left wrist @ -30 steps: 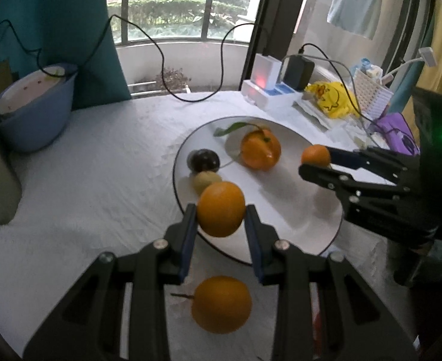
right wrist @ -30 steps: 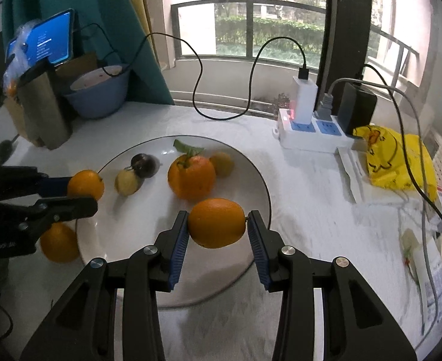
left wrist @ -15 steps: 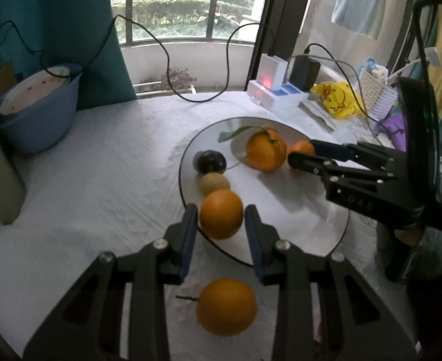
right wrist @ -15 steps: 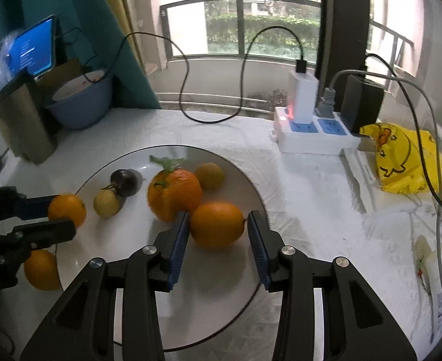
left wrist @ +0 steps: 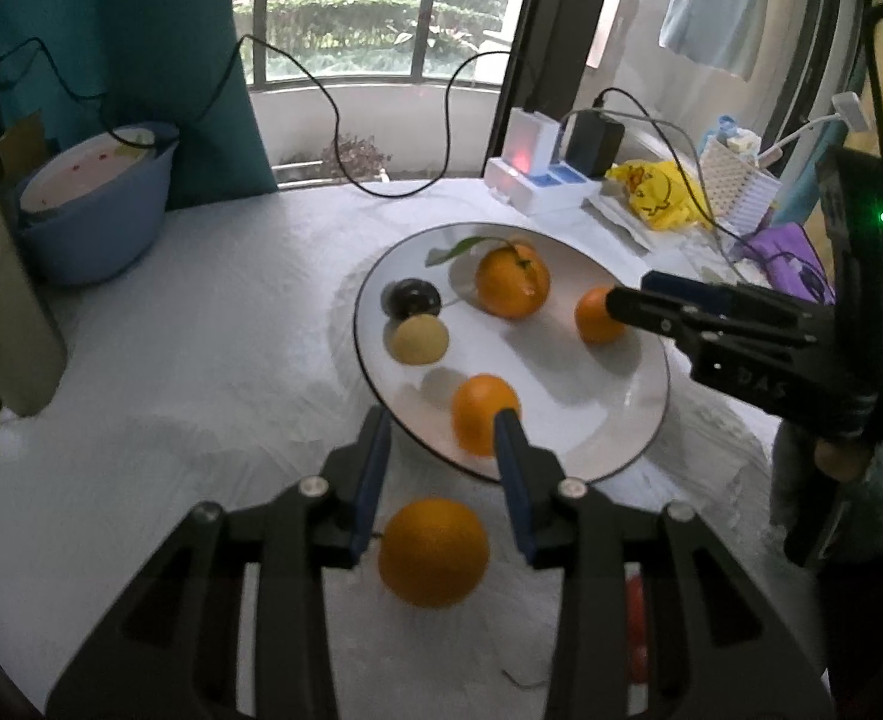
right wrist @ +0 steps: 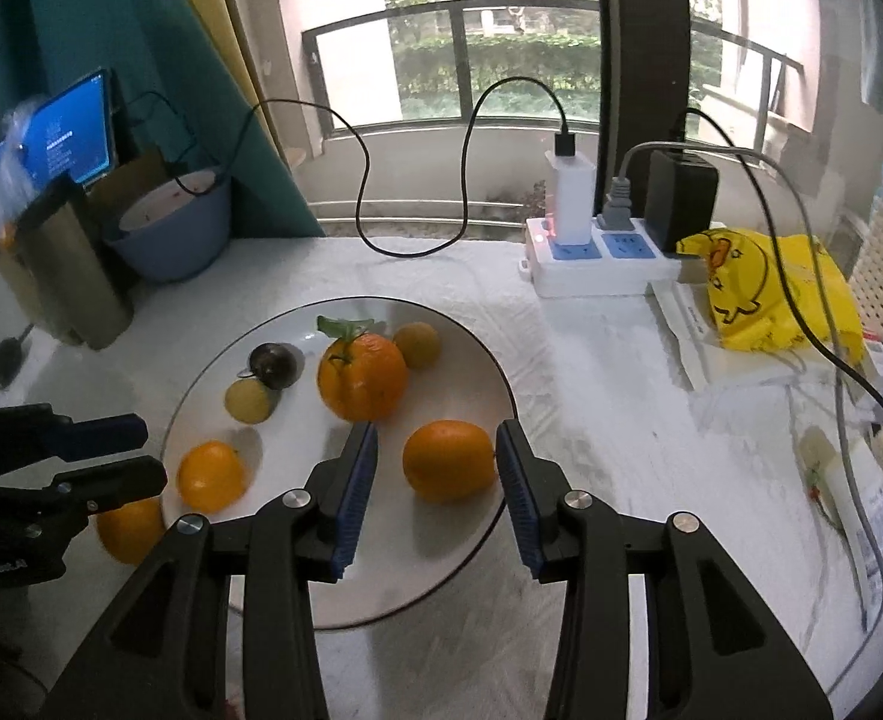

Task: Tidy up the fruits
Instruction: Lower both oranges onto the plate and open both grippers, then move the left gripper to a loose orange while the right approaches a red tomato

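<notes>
A white plate (left wrist: 633,414) (right wrist: 375,600) on the white cloth holds several fruits: a big orange with a leaf (left wrist: 512,282) (right wrist: 362,377), a dark round fruit (left wrist: 410,297) (right wrist: 273,363), a small yellow fruit (left wrist: 417,339) (right wrist: 253,401). My left gripper (left wrist: 441,450) is open; an orange (left wrist: 484,414) (right wrist: 210,476) lies on the plate by its right finger. My right gripper (right wrist: 435,468) is open around another orange (right wrist: 448,468) (left wrist: 597,315) resting on the plate. One more orange (left wrist: 434,553) (right wrist: 130,530) lies on the cloth beside the plate.
A blue bowl (left wrist: 93,210) and a metal-looking container (left wrist: 3,300) stand at the left. A power strip with chargers and cables (right wrist: 597,258), a yellow bag (right wrist: 771,294) and a white basket (left wrist: 735,192) sit beyond the plate near the window.
Both grippers have opened and let their oranges go onto the plate. The left gripper has drawn back a little from the plate.
</notes>
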Demonstrator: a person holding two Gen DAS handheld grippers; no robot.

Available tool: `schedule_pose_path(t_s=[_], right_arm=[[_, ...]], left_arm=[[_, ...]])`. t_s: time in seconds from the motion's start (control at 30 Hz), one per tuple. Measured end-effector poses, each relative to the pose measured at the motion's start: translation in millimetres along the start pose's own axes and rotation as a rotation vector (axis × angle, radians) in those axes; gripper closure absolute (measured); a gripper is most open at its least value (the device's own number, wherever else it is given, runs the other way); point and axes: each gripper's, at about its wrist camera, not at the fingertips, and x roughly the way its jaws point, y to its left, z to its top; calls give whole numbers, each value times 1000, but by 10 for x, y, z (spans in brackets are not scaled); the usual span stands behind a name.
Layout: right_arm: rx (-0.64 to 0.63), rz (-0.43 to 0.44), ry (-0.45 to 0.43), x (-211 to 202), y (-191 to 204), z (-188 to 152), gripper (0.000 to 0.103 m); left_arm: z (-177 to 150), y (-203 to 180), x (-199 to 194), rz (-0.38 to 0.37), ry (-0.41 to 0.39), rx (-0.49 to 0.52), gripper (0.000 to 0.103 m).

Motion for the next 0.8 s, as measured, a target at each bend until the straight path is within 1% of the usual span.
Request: schedule_pose_path(t_s=[0.43, 0.8], right_arm=[[26, 13, -7, -387, 158, -271, 60], [51, 12, -1, -649, 250, -569, 60]], left_arm=[[-226, -39, -390, -9, -36, -4, 66], [-495, -69, -591, -23, -42, -10, 65]])
